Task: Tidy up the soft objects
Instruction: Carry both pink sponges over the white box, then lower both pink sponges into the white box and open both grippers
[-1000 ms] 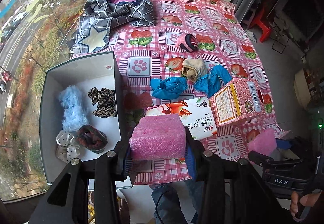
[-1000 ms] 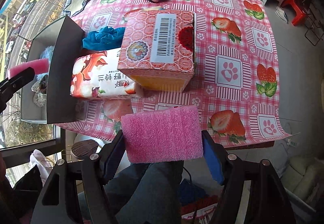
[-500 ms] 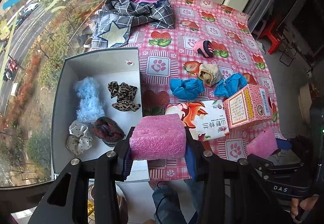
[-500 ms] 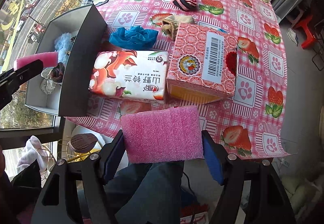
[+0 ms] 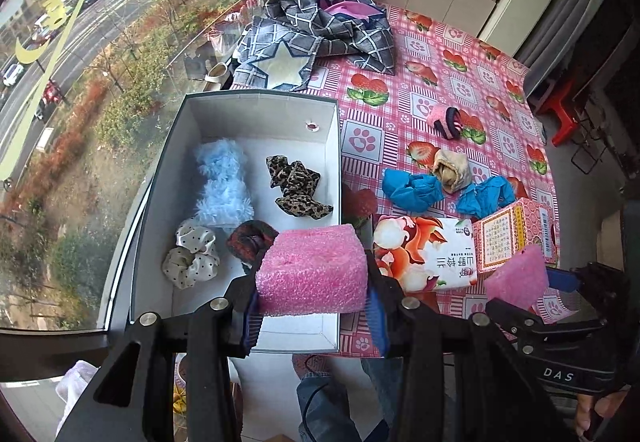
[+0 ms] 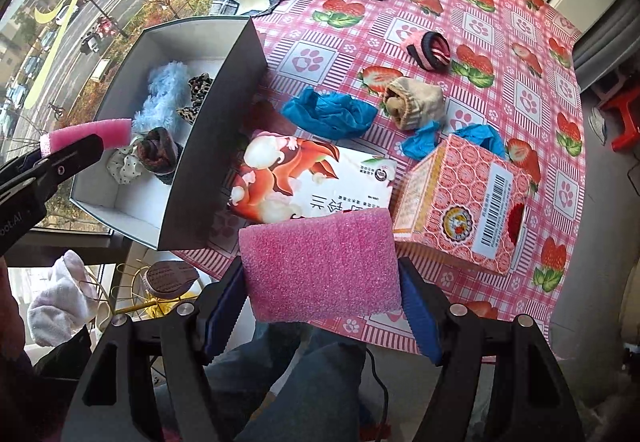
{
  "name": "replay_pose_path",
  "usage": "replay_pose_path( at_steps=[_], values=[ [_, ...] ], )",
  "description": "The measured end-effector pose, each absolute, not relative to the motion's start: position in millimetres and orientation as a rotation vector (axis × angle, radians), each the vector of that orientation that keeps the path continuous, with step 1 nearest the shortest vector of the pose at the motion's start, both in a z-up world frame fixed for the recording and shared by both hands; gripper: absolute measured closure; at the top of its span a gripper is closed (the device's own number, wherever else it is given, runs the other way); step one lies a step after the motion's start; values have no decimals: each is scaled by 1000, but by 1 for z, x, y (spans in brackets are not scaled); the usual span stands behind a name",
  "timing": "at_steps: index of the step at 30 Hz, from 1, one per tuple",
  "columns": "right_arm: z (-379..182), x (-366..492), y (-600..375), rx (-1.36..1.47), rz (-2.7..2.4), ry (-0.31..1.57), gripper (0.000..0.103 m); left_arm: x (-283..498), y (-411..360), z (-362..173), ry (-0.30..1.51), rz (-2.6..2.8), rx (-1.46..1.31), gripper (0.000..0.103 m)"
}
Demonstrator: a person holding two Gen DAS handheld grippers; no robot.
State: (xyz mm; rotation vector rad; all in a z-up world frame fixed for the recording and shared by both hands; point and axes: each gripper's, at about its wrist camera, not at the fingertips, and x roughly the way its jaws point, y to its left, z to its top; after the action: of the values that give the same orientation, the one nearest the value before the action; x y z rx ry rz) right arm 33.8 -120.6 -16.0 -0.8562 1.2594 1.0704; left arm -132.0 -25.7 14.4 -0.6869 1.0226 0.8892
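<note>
My left gripper (image 5: pixel 314 308) is shut on a pink foam block (image 5: pixel 312 270) and holds it above the near end of the white box (image 5: pixel 256 106). The box holds a fluffy light-blue piece (image 5: pixel 222 182), a leopard scrunchie (image 5: pixel 296 186), a polka-dot scrunchie (image 5: pixel 192 256) and a dark red scrunchie (image 5: pixel 248 240). My right gripper (image 6: pixel 322 306) is shut on a second pink foam block (image 6: pixel 320 266), off the table's near edge, right of the box (image 6: pixel 216 130). Blue cloths (image 6: pixel 328 112), a beige sock roll (image 6: pixel 414 102) and a pink-black roll (image 6: pixel 430 50) lie on the tablecloth.
A soft tissue pack (image 6: pixel 312 182) and a pink carton (image 6: pixel 464 202) lie near the table's front edge, between the box and my right gripper. A plaid garment (image 5: pixel 320 30) is heaped at the far end. A window runs along the left; a red stool (image 5: pixel 560 118) stands right.
My left gripper has moved left with its foam block, from over the tissue pack to over the box. The right gripper has pulled back and turned left, still holding its foam.
</note>
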Motion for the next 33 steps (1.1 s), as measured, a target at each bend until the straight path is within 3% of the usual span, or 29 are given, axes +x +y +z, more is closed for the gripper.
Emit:
replay_pose_path(
  at_steps=[33],
  values=[
    [-3,-33,-30,-1013,1276,1165,30,-186,10,3,978,1071,-845,57]
  ],
)
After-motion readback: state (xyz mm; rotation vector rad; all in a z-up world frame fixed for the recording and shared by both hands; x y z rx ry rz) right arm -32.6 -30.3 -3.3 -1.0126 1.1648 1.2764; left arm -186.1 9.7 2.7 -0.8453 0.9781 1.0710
